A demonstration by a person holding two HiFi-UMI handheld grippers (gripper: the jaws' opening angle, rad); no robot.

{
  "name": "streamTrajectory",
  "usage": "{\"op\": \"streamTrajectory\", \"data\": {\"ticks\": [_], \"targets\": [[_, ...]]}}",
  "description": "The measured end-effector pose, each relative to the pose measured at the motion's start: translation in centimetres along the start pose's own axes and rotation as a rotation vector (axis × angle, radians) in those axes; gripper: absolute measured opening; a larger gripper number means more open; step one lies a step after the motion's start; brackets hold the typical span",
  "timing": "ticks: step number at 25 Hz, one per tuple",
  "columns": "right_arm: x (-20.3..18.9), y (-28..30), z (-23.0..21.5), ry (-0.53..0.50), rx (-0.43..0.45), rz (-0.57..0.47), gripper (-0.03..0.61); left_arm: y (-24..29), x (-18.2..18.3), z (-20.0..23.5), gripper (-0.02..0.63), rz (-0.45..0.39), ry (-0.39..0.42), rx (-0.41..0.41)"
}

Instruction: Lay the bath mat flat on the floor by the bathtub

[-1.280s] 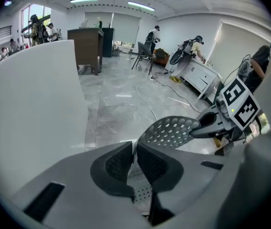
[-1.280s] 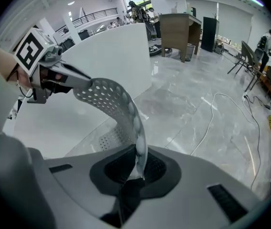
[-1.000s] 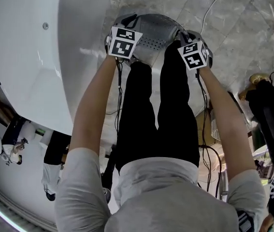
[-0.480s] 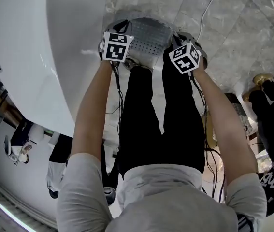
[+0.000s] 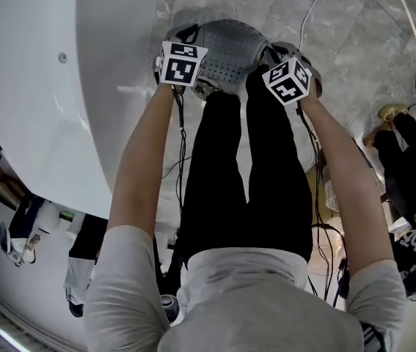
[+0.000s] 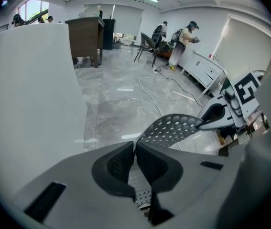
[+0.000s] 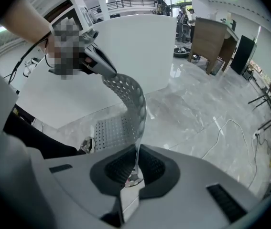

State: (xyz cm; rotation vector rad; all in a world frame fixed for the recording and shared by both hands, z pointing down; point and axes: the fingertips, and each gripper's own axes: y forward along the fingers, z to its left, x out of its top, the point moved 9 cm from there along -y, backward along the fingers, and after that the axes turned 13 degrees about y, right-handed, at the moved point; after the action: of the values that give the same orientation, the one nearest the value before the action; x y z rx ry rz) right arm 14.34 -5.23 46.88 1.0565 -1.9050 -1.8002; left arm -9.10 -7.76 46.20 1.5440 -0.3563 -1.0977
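A grey perforated bath mat (image 5: 228, 53) hangs between my two grippers above the marble floor, beside the white bathtub (image 5: 39, 86). My left gripper (image 5: 191, 79) is shut on one edge of the mat (image 6: 171, 128), the sheet pinched between its jaws (image 6: 135, 159). My right gripper (image 5: 281, 68) is shut on the other edge, and the mat (image 7: 128, 99) arches up from its jaws (image 7: 136, 163) toward the left gripper. The mat's lower part (image 7: 107, 132) droops to the floor near a shoe (image 7: 86, 145).
The tub wall (image 6: 25, 94) stands close on the left. White cables (image 5: 314, 13) run over the floor (image 5: 354, 57) at the right. A person's dark legs (image 5: 406, 160) and clutter sit at the far right. Desks, chairs and people (image 6: 185, 37) are far off.
Both grippers have shifted slightly up and right in the head view with the mat still held between them. The mat stays arched off the floor.
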Motion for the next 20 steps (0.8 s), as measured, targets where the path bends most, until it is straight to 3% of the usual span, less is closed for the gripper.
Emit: {"op": "streamTrajectory", "data": {"ticks": [5, 7, 12, 15, 20], "targets": [[0.8, 0.4, -0.3, -0.006, -0.029, -0.017, 0.020, 0.0, -0.8, 0.9, 0.031, 0.002, 0.112, -0.004], [1.0, 1.2, -1.2, -0.006, -0.039, -0.029, 0.020, 0.6, -0.8, 1.1, 0.031, -0.001, 0.107, 0.003], [1.2, 4.5, -3.3, -0.118, -0.033, -0.051, 0.021, 3.1, 0.5, 0.7, 0.012, -0.038, 0.099, 0.015], [1.8, 6.6, -4.7, -0.108, -0.002, -0.078, 0.020, 5.8, 2.0, 0.6, 0.012, -0.037, 0.122, 0.015], [3.2, 9.9, -7.6, -0.103, -0.014, -0.095, 0.020, 8.7, 2.4, 0.7, 0.012, -0.015, 0.089, 0.023]]}}
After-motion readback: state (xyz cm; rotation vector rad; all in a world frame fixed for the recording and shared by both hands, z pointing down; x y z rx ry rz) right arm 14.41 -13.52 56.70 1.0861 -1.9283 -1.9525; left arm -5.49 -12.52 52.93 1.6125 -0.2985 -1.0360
